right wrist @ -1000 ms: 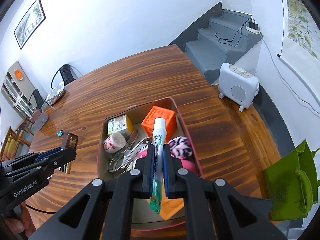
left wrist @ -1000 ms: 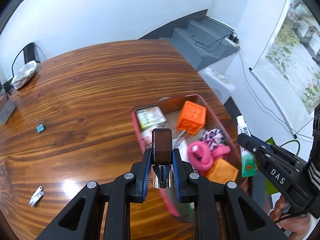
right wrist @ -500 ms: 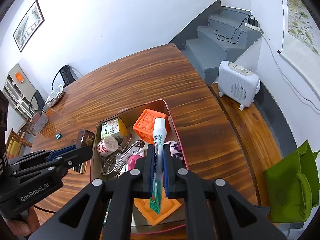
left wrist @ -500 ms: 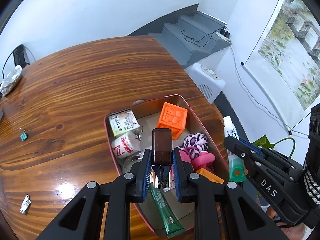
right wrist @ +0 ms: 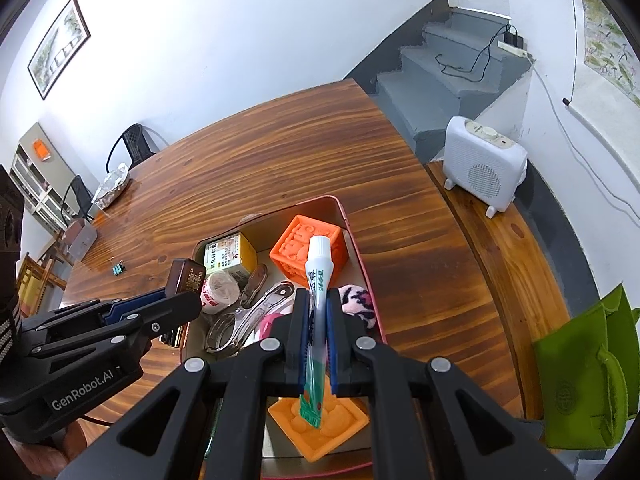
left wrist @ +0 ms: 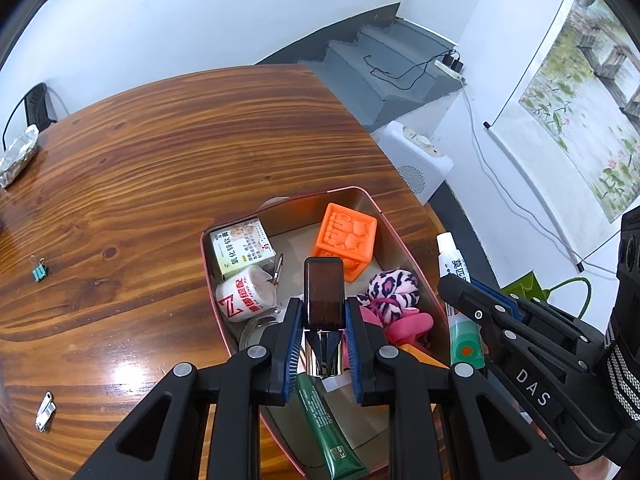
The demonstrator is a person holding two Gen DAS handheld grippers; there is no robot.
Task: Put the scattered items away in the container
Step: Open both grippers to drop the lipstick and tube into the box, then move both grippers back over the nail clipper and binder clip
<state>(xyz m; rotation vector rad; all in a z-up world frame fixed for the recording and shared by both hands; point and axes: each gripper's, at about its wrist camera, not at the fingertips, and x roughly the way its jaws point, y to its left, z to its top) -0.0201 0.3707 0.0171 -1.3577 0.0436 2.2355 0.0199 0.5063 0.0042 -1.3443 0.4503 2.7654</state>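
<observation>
The left tongs [left wrist: 323,330] point steeply down over the pink tin [left wrist: 408,256] that stands on the wooden tabletop [left wrist: 180,168]. Their blue pads are clamped on a dark brown bottle with a shiny metal cap [left wrist: 323,300], held upright above the tin's middle. The right tongs [right wrist: 317,320] also slant downward over the tin, just beside the left ones, and pinch a white and green tube [right wrist: 317,280] flat between the pads, its cap end pointing away from the hand.

Inside the tin lie an orange cube [left wrist: 346,240], a small printed box [left wrist: 242,246], a roll of white tape [left wrist: 244,300], a leopard-print scrunchie [left wrist: 394,288], a pink toy [left wrist: 408,322], a dark green tube [left wrist: 328,428] and clear-handled scissors [right wrist: 240,320]. A second orange block [right wrist: 320,424] sits at the tin's near end.

Outside the tin, on its left, a teal binder clip [left wrist: 39,272] and a nail clipper [left wrist: 45,412] lie on the tabletop, well apart from it.
</observation>
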